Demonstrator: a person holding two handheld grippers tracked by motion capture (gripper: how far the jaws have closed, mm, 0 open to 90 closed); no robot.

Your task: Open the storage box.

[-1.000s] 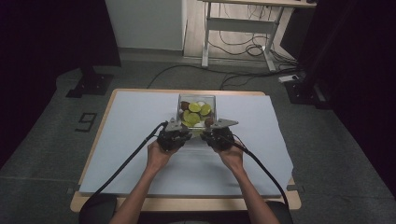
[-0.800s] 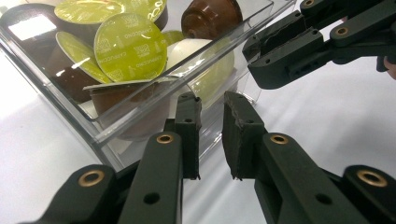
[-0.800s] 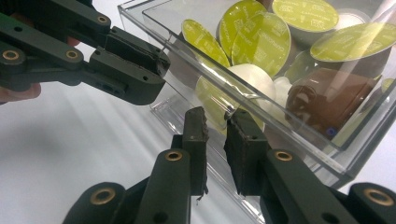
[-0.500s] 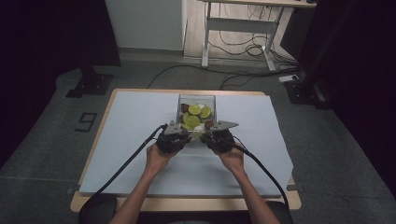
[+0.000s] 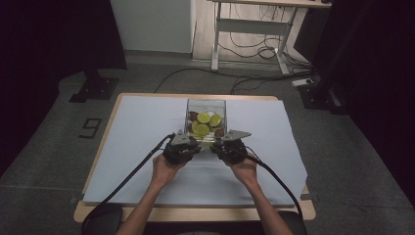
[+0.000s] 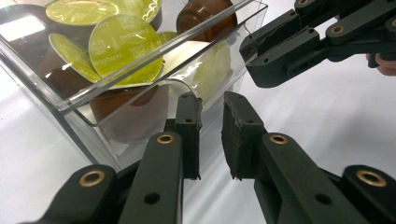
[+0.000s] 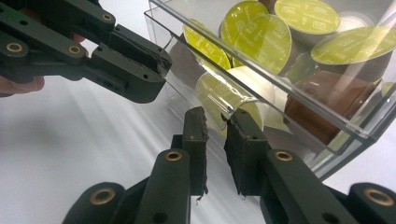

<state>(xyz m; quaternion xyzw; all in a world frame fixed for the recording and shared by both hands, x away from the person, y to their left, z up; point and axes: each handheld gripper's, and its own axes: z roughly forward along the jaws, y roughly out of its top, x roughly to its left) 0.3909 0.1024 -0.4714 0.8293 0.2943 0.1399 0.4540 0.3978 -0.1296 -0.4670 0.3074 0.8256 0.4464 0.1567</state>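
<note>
A clear plastic box (image 5: 206, 102) stands mid-table and holds several coffee capsules (image 5: 203, 118) with green foil lids and brown bodies. Both grippers sit side by side at its near wall. My left gripper (image 5: 197, 142) points at the box's near wall (image 6: 84, 126), its jaws (image 6: 211, 100) a narrow gap apart with nothing between them. My right gripper (image 5: 214, 143) does the same from the other side, its tips (image 7: 217, 114) just below a curved notch in the wall's rim (image 7: 280, 91). Each gripper view shows the other gripper (image 6: 261, 60) (image 7: 140, 79) close by.
A pale sheet (image 5: 147, 122) covers the wooden table (image 5: 195, 214), with bare room left and right of the box. Black cables (image 5: 132, 176) trail from both grippers toward the near edge. Beyond the table stand a desk frame (image 5: 249, 34) and floor cables.
</note>
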